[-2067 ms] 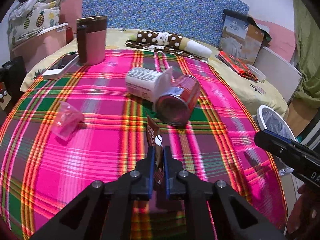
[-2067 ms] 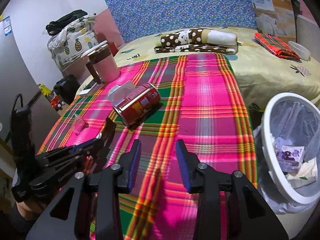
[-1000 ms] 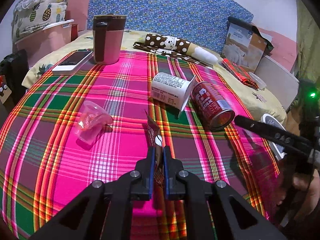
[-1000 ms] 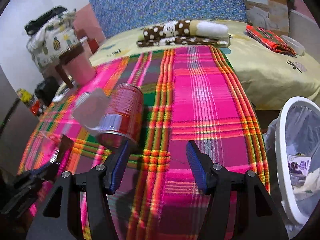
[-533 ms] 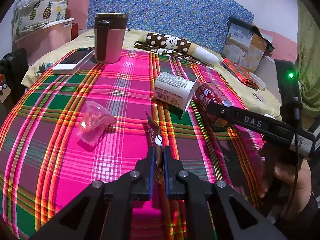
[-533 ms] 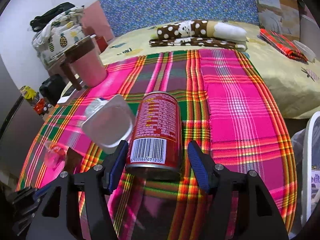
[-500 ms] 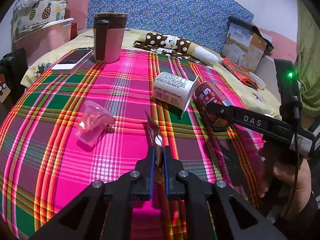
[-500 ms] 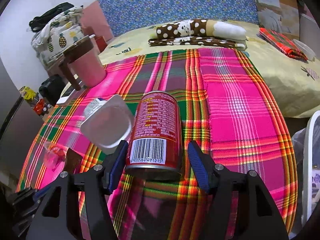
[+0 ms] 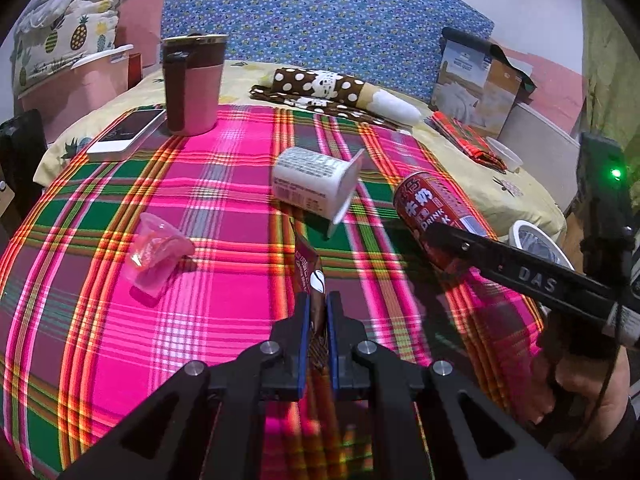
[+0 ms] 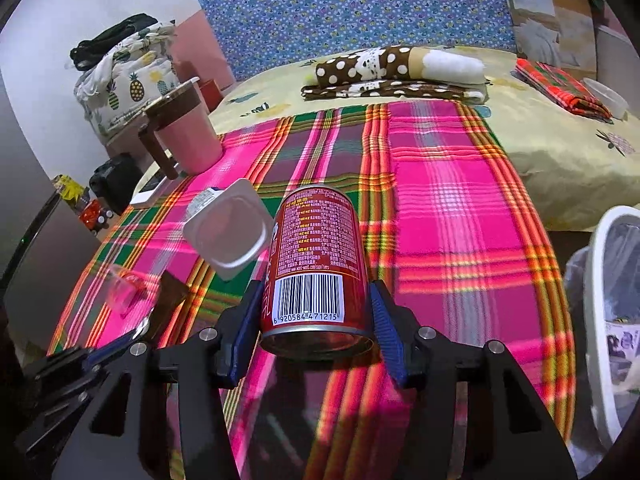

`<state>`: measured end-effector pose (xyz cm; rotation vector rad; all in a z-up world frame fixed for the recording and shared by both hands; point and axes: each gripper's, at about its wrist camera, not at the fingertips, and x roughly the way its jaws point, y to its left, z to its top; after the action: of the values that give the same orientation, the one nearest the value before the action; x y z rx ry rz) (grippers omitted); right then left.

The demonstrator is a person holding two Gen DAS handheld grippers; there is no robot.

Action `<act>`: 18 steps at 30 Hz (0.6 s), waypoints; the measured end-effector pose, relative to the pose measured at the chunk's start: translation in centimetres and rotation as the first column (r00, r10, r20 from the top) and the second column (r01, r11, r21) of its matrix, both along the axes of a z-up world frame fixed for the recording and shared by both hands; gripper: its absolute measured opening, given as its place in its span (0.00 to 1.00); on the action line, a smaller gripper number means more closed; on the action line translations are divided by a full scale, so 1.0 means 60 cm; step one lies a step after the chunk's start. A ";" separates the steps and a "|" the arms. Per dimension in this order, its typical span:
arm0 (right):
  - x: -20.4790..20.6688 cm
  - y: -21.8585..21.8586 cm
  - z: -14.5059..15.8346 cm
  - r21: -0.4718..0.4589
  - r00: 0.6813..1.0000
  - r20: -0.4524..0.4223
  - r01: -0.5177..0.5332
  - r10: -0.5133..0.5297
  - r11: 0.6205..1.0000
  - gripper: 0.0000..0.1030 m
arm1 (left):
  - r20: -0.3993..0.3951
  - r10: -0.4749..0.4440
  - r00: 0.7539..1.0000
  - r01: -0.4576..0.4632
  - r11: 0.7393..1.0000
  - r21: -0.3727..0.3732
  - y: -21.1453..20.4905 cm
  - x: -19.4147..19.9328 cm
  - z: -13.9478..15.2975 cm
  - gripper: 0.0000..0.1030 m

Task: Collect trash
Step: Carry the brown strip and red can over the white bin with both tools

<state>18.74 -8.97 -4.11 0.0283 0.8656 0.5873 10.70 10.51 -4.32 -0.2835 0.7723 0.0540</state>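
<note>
1. Right tool [image 10: 316, 320]: its fingers straddle the red can [image 10: 316, 256], which lies on its side on the plaid cloth [image 10: 452, 208]. The blue pads sit at or just off the can's flanks; you cannot tell whether they bear on it.
2. Left tool [image 9: 318, 320]: pressed together on a brown wrapper [image 9: 310, 268], which stands up out of the fingers.
3. Step in hand, as judged: seating the grip on the can. Press the pads square on the widest part of the wall, near the barcode end, and firm up gently; a thin can dents and a round one rolls out sideways.
4. Nearby trash: white yogurt cup [image 10: 226, 236] on its side just beside the can; pink plastic cup [image 9: 158, 252] lying further left.
5. Destination: white bin [image 10: 612, 320] off the bed's edge to your right, cut off by the frame, with paper scraps in its liner.
6. Not trash, likely: pink mug [image 9: 194, 84] and phone [image 9: 128, 134] at the far corner.
7. Hard to read: the can's underside contact, and the wrapper's lower end between the left fingers.
</note>
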 end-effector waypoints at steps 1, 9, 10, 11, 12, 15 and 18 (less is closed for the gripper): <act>-0.005 -0.006 0.004 0.002 1.000 0.005 0.001 -0.001 1.000 0.53 | 0.001 -0.005 1.000 0.005 1.000 0.002 -0.005 0.000 0.002 0.08; -0.025 -0.045 0.022 0.020 0.999 0.031 0.029 -0.030 0.999 0.53 | 0.014 -0.055 0.998 0.055 0.998 0.019 -0.048 0.002 0.021 0.08; -0.027 -0.050 0.024 0.022 0.999 0.034 0.034 -0.034 0.999 0.53 | 0.017 -0.062 0.998 0.061 0.998 0.022 -0.054 0.002 0.024 0.08; -0.029 -0.056 0.026 0.026 0.999 0.038 0.038 -0.039 0.999 0.53 | 0.018 -0.067 0.998 0.067 0.997 0.024 -0.059 0.003 0.025 0.08; -0.030 -0.060 0.028 0.027 0.998 0.041 0.042 -0.043 0.999 0.53 | 0.019 -0.073 0.997 0.072 0.997 0.026 -0.066 0.003 0.027 0.08; -0.035 -0.077 0.034 0.031 0.997 0.053 0.056 -0.057 0.998 0.53 | 0.022 -0.093 0.995 0.092 0.995 0.034 -0.083 0.006 0.033 0.08; -0.038 -0.093 0.038 0.035 0.995 0.062 0.073 -0.075 0.997 0.53 | 0.026 -0.114 0.993 0.113 0.993 0.040 -0.101 0.008 0.039 0.08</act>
<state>16.44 -14.56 -1.82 0.0710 0.7899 0.5302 11.19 4.43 -2.00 -0.2033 0.7574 -0.0420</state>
